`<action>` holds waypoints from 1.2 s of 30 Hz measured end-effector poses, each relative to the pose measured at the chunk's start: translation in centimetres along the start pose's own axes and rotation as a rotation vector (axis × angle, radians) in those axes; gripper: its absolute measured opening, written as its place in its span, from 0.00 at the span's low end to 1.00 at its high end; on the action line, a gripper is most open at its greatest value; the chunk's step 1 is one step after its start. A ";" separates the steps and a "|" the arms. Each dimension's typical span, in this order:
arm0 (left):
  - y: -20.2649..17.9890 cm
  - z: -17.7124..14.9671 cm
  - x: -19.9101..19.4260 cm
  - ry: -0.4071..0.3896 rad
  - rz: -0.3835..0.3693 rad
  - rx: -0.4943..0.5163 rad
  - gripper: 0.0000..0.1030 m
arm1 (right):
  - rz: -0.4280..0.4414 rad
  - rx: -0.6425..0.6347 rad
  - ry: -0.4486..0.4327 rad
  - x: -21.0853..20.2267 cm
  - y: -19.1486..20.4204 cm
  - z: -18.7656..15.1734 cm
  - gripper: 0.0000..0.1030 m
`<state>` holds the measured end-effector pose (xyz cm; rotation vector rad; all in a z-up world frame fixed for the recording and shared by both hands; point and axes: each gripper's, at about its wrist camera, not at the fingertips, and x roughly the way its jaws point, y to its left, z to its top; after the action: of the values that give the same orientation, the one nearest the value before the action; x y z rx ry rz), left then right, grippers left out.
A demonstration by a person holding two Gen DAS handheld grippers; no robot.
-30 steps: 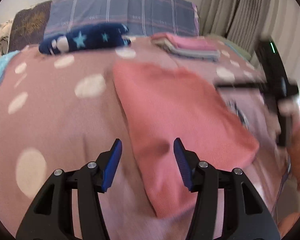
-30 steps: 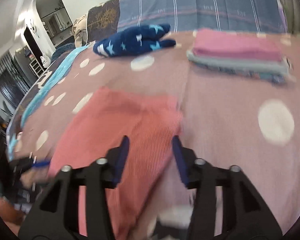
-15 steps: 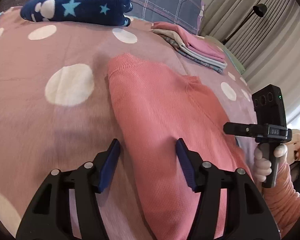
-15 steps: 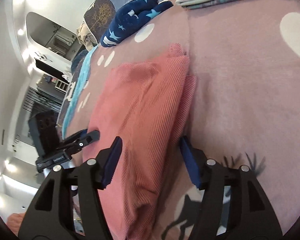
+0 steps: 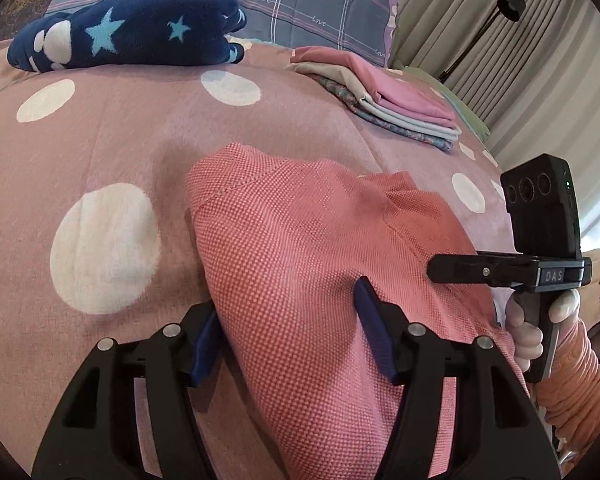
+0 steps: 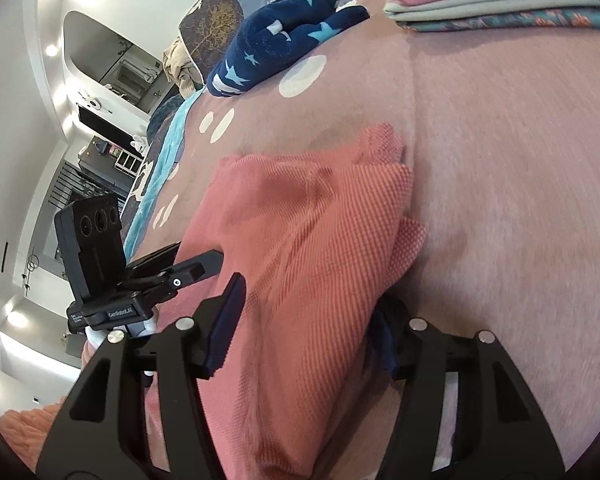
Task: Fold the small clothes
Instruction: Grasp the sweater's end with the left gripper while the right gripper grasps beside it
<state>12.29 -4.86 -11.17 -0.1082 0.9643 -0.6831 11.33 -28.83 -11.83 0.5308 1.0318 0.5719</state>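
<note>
While you are straddling the folded coral garment (image 5: 300, 264) with both grippers (image 5: 288, 336) (image 6: 304, 328) unclenched, shallow bites risk unfolding it.

left gripper (image 5: 288, 336): dropped onto near left edge of coral garment (image 5: 300, 280), jaws just opened further, cloth between them
right gripper (image 6: 304, 332): dropped over right edge, jaws closing slightly

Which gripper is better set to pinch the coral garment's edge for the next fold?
Right, marginally. The left gripper and right gripper each straddle a side edge of the coral garment, cloth between open jaws. The right's jaws have just been closing; the left's have just been opening.
</note>
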 end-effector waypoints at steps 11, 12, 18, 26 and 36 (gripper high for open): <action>-0.1 -0.6 -0.9 0.005 0.005 0.020 0.60 | -0.041 -0.073 -0.008 0.4 1.0 -0.4 0.55; -0.2 -0.9 -1.1 0.007 0.007 0.027 0.60 | -0.042 -0.068 -0.005 0.4 1.0 -0.4 0.55; 0.2 -1.2 -1.2 0.006 -0.018 0.020 0.60 | -0.047 -0.084 0.018 0.1 0.8 -0.8 0.53; -1.2 -0.8 -1.6 -0.038 0.038 0.047 0.29 | -0.108 -0.103 -0.028 1.4 1.7 -0.4 0.39; -10.0 -1.4 -10.8 -0.270 0.079 0.208 0.23 | -0.255 -0.262 -0.301 -5.5 9.6 -4.3 0.20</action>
<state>2.26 -6.16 -0.44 0.0213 0.6319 -0.6732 3.49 -24.77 -3.87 0.2388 0.7107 0.3783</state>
